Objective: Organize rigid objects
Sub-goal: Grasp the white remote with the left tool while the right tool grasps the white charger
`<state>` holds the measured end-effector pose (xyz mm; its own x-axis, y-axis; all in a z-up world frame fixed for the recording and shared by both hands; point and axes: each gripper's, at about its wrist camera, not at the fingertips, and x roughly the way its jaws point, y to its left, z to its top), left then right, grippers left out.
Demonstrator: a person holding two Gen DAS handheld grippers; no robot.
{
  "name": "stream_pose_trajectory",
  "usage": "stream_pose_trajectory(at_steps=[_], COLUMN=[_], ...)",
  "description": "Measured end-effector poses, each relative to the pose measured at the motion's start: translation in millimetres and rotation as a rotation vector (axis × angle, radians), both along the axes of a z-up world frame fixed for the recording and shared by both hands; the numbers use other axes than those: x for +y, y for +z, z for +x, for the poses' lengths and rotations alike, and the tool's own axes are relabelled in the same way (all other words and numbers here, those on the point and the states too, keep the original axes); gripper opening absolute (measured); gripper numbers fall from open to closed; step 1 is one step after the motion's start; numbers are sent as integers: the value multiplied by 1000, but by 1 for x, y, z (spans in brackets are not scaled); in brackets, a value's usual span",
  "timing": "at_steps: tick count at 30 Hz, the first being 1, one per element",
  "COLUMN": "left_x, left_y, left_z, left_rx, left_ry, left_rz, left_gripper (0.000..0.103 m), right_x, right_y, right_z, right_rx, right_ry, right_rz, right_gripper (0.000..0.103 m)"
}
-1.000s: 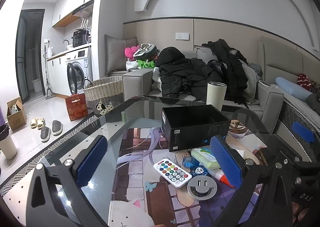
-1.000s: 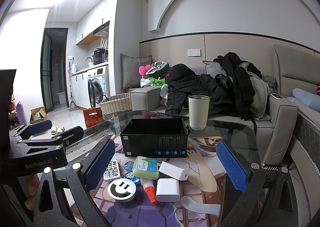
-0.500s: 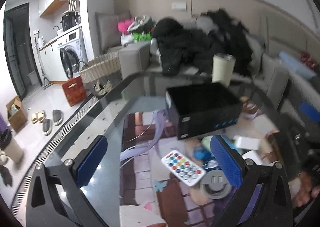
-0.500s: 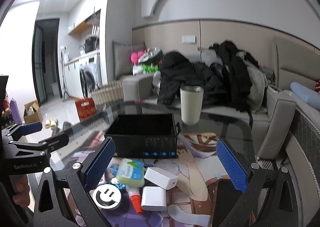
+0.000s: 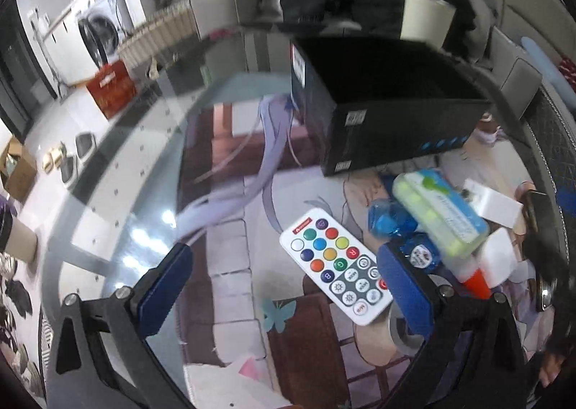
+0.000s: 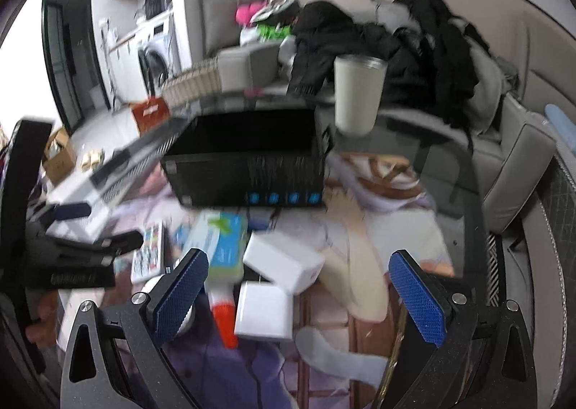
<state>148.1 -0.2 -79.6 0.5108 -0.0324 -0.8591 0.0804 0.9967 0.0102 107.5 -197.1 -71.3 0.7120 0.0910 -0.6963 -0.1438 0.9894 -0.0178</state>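
An open black box stands on the glass table, with small items heaped in front of it. In the left wrist view a white remote with coloured buttons lies just ahead of my open left gripper, whose right finger covers part of a round grey disc. Beside the remote are a green-and-blue pack, blue wrapped pieces and a red-capped tube. My open right gripper hovers over two white adapters; the same pack and tube lie at its left.
A cream tumbler stands behind the box. A sofa piled with dark coats lies beyond the glass table's far edge. A dark phone rests at the table's right. The left gripper's body shows at the right wrist view's left.
Both grippers have tipped down and moved closer to the table. The remote and pile now sit larger and nearer the left fingers; the white adapters now sit between the right fingers.
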Motion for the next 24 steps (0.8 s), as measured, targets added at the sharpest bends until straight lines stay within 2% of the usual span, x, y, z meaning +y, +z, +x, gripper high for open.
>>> stream_pose_trajectory(at_steps=[9, 10, 11, 12, 13, 14, 15, 16, 17, 21, 24], left_x=[-8, -7, -6, -7, -9, -11, -13, -14, -15, -11, -10], left_y=[-27, -29, -29, -28, -26, -23, -21, -20, -18, -15, -14], left_z=[23, 24, 24, 23, 21, 16, 12, 8, 3, -11, -27], left_rx=[90, 107, 102, 103, 100, 93, 88, 86, 84, 84, 86], left_ry=[28, 27, 21, 4, -18, -43, -58, -70, -74, -91, -110], left_rz=[19, 12, -6, -17, -27, -26, -26, -25, -26, -31, -34], left_gripper=[101, 99, 92, 87, 74, 58, 51, 42, 38, 38, 38], right_x=[5, 6, 6, 5, 5, 5, 4, 4, 3, 8, 11], right_y=[-24, -27, -28, -30, -33, -36, -39, -41, -42, -45, -48], right_z=[5, 7, 4, 6, 8, 9, 11, 11, 10, 7, -1], right_rx=[80, 88, 96, 106, 121, 139, 159, 164, 163, 192, 202], right_ry=[31, 35, 37, 43, 51, 58, 67, 72, 72, 118, 129], right_rz=[-15, -18, -17, -12, -5, -1, 3, 15, 23, 24, 18], right_gripper=[103, 103, 102, 97, 93, 83, 75, 72, 71, 43, 43])
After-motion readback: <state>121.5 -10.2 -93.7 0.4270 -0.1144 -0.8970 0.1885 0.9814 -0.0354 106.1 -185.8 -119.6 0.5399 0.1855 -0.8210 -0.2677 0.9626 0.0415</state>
